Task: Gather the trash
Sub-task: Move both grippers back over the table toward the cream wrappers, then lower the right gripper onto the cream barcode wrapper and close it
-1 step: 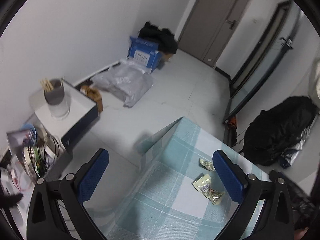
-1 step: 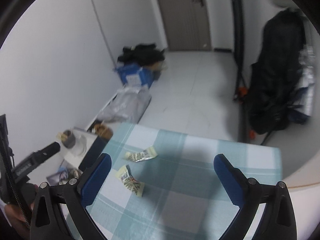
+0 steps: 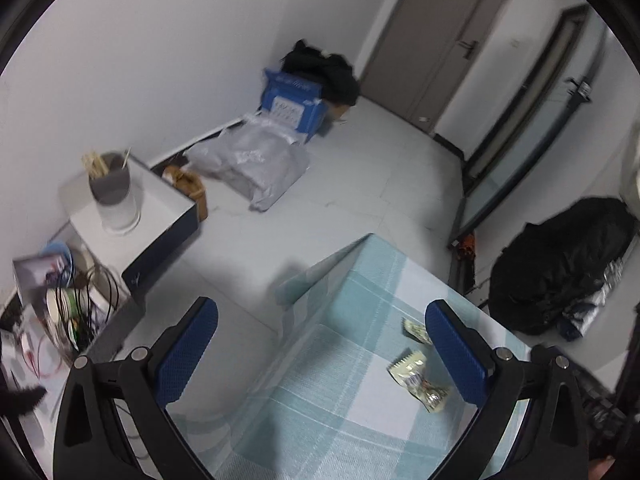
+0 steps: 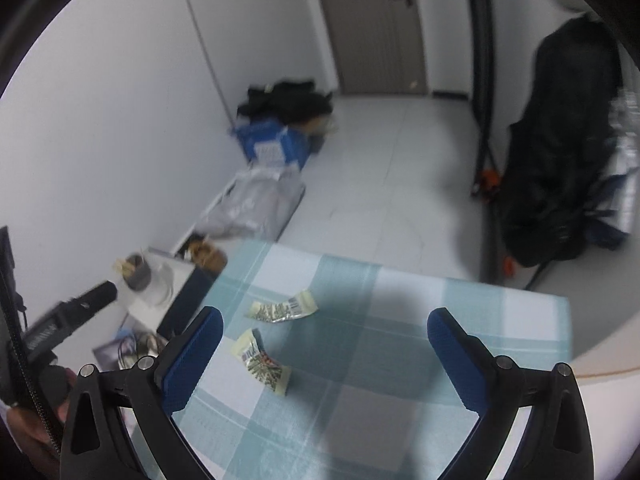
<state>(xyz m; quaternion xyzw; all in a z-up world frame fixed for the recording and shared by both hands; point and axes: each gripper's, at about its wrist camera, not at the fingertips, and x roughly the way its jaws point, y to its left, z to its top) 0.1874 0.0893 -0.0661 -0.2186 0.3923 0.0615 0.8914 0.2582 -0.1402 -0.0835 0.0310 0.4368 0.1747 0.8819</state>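
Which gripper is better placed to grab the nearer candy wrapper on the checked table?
Probably right. The right gripper hangs open over the table, nearer wrapper between its fingers. The left gripper, also open, sits off the table's corner.

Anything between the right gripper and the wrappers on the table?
Nothing visible. The right gripper is open above bare checked tablecloth; the two wrappers lie uncovered ahead near its left finger.
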